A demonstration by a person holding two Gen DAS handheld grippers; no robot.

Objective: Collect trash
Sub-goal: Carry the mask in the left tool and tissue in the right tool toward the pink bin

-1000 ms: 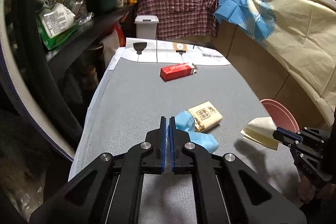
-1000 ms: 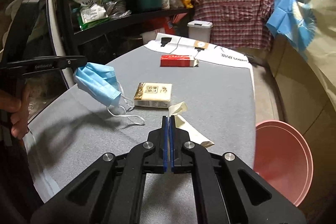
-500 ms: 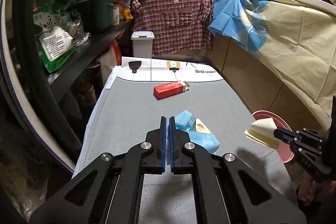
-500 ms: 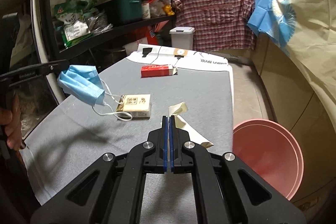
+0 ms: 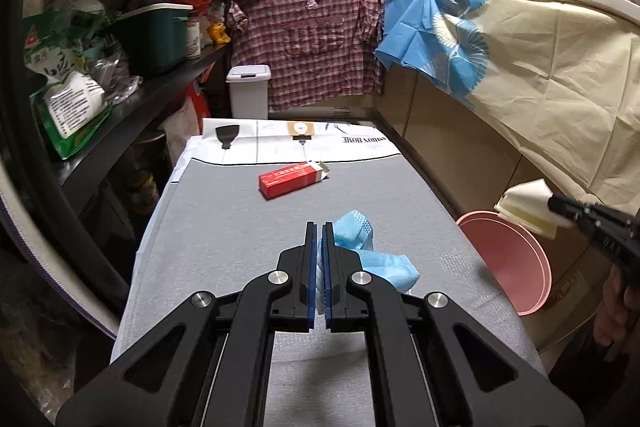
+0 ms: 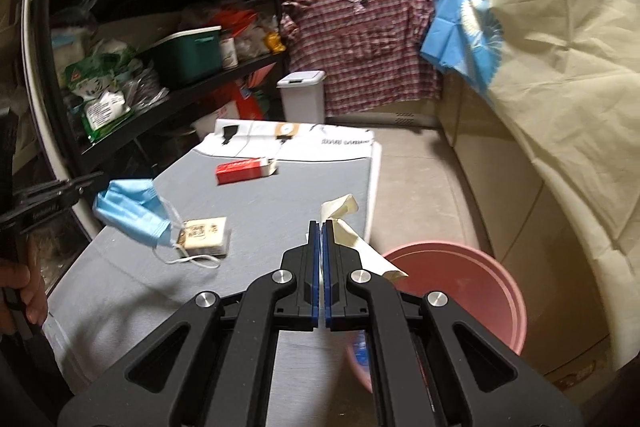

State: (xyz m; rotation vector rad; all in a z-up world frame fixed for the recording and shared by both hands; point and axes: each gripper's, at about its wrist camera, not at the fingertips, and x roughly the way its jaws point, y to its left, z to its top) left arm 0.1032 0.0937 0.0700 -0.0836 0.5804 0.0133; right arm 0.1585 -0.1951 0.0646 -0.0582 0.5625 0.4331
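My left gripper [image 5: 319,227] is shut on a blue face mask [image 5: 384,261] and holds it above the grey table [image 5: 224,227]; the mask also shows in the right wrist view [image 6: 130,213] with its loops dangling. My right gripper [image 6: 321,225] is shut on a folded cream paper [image 6: 352,235], held above the table's right edge near a pink basin [image 6: 452,283] on the floor. The paper [image 5: 528,203] and basin [image 5: 508,259] also show in the left wrist view. A red carton [image 5: 290,179] and a tan packet [image 6: 206,233] lie on the table.
A black shelf rack [image 5: 132,95] full of bags and boxes runs along the table's left side. A white lidded bin [image 5: 248,91] stands beyond the far end. Cloth-draped counters [image 5: 540,67] line the right side, with floor between them and the table.
Both grippers have risen. The right gripper has carried the paper rightward, from over the table to above the pink basin's edge. The mask has lifted clear of the tan packet.
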